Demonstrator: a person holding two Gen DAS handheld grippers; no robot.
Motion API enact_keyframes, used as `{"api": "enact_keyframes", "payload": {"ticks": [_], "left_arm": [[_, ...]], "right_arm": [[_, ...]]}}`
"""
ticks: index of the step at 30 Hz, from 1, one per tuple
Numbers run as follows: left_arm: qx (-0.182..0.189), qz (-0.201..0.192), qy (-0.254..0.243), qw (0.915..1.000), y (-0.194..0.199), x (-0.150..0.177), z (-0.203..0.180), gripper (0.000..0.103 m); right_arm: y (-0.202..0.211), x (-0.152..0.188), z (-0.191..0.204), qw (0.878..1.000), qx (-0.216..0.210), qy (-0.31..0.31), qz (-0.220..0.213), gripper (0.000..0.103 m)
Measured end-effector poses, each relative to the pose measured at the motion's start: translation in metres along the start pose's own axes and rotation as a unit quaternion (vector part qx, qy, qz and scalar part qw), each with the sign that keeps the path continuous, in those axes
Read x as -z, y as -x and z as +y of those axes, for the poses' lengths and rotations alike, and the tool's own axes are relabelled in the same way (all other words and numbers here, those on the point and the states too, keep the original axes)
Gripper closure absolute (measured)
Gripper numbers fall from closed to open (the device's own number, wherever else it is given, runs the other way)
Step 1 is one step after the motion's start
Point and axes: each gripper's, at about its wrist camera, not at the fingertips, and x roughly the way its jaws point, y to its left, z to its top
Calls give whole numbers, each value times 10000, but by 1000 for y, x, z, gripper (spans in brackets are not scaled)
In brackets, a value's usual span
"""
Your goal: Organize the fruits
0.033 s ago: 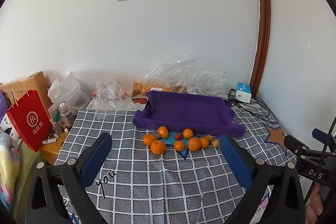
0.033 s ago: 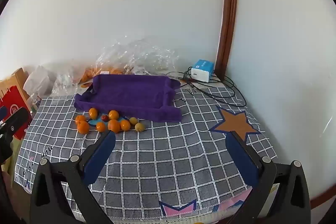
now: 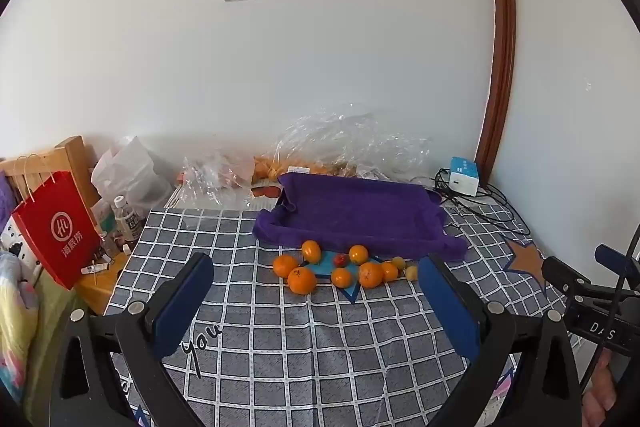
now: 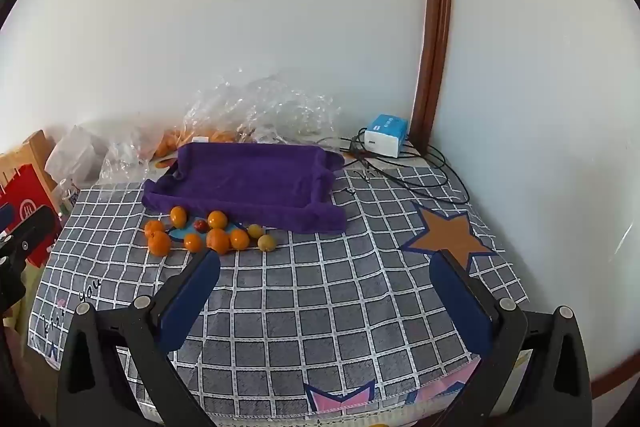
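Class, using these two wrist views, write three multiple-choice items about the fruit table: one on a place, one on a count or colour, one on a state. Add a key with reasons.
1. Where do the loose orange fruits lie?
A. inside the purple cloth-lined tray
B. on the checked tablecloth in front of that tray
C. in the red paper bag

2. How many small red fruits are in the cluster?
A. one
B. three
C. five

3. How is the left gripper?
A. shut on a fruit
B. open and empty
C. out of view

Key: 1 B, the purple cloth-lined tray holds nothing. 2 A, a single red fruit shows. 3 B, its blue fingers stand apart.
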Motion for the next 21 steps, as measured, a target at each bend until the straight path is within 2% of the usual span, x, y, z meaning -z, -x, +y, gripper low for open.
{"api": "enact_keyframes", "payload": {"ticks": [3, 5, 11, 21], "left_arm": [[-8, 23, 60, 10000, -2, -3, 3, 0], [-56, -102, 45, 9999, 3, 4, 4, 0], [-103, 25, 100, 9999, -1, 2, 7, 0], [-131, 120, 76, 9998, -7, 4, 9, 0]], "right_arm": [[0, 0, 1, 10000, -18, -29, -23, 0], [1, 0, 2, 10000, -7, -47, -24, 0], [19, 5, 4, 9999, -17, 2, -162, 0], [9, 2, 4, 9998, -8, 59, -184, 0]]}}
